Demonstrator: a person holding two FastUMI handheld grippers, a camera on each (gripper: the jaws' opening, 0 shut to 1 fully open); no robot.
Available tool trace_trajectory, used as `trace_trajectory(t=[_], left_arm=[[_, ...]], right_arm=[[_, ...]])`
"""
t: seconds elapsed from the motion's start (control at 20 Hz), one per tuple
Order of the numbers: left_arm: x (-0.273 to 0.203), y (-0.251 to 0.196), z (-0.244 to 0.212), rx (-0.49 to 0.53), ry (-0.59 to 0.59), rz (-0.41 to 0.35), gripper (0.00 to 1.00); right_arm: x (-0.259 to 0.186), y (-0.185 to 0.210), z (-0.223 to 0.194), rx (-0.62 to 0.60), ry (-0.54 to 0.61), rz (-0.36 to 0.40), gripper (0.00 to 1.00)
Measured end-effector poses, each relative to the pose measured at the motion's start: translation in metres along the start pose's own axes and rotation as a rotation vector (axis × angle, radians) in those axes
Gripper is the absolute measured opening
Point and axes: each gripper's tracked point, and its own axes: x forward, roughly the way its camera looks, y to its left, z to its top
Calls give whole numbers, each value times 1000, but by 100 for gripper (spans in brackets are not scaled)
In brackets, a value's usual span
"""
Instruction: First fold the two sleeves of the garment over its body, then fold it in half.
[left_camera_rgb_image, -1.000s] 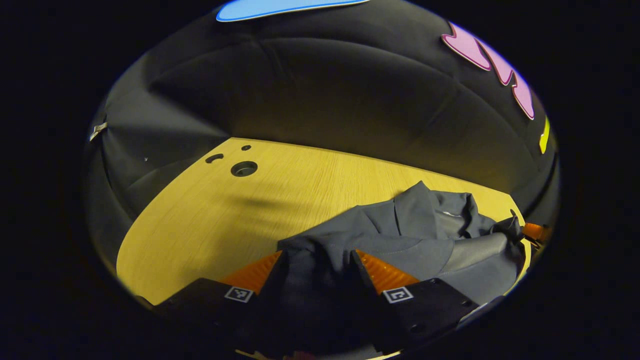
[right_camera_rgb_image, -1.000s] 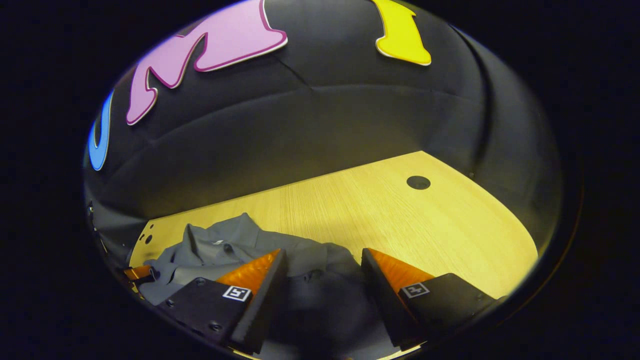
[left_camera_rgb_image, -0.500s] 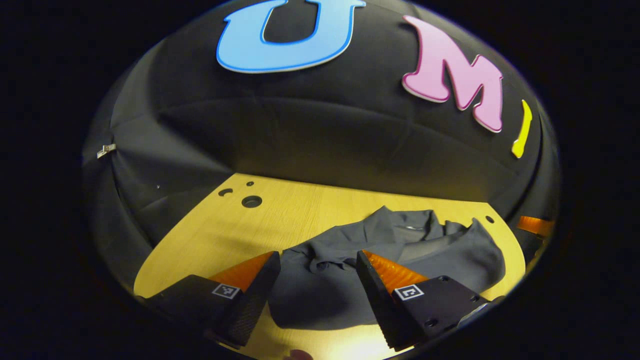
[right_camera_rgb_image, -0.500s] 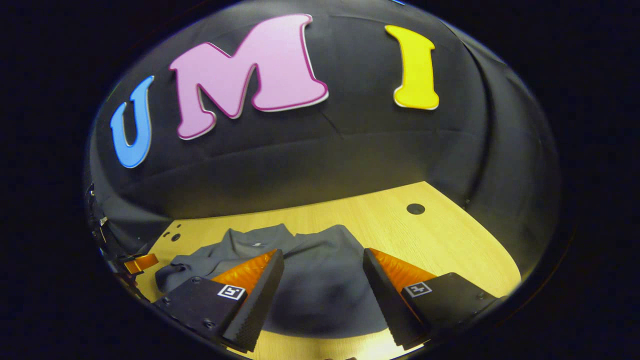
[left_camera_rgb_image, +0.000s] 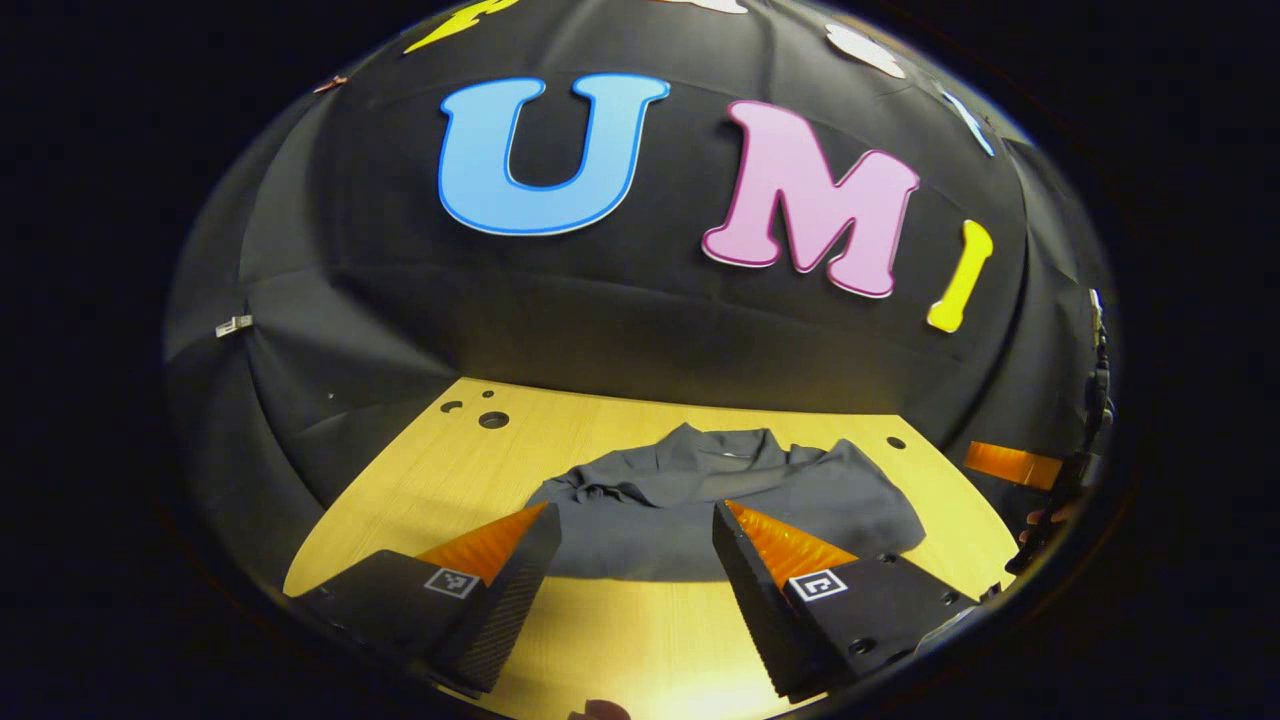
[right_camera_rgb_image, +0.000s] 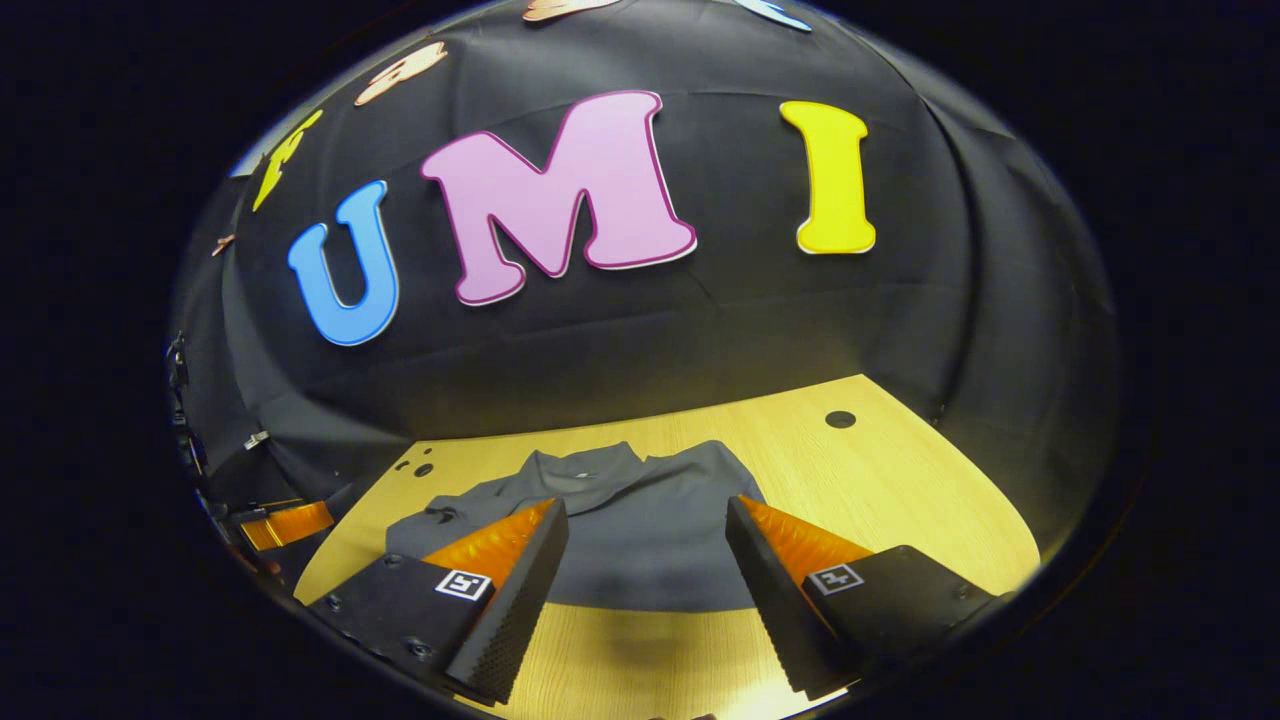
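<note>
Black cloth walls surround my wooden tabletop (left_camera_rgb_image: 420, 480). On it lies the dark grey garment (left_camera_rgb_image: 700, 510), folded into a compact, slightly rumpled bundle near the far edge. My left tool (left_camera_rgb_image: 630, 560) and right tool (right_camera_rgb_image: 645, 560) both hover above it, spread wide, pinching nothing. Loosely stacked layers could slip apart if a tool brushes them.

A staged recording booth, not a home — black cloth wall (left_camera_rgb_image: 640, 330) draped around from 9 to 3 o'clock, and a pale wood table (right_camera_rgb_image: 900, 470) with cable holes (right_camera_rgb_image: 840, 419) — desk-style — at 6 o'clock.
</note>
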Motion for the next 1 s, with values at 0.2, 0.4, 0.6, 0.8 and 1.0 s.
trace_trajectory(t=[0.2, 0.4, 0.6, 0.8, 1.0], left_arm=[[-51, -21, -7, -6, -13, 15, 96], [-89, -40, -14, -29, -28, 15, 96], [-118, -55, -21, -46, -42, 14, 96], [-130, -69, -32, -47, -31, 31, 96], [-132, -80, -37, -49, -38, 61, 96]], right_arm=[[-41, 19, 4, -77, -2, 106, 98], [-71, 33, -3, -103, 6, 191, 99], [-95, 39, -6, -70, 1, 230, 98], [-105, 29, -16, -69, 19, 253, 98], [-107, 17, -23, -84, 38, 275, 98]])
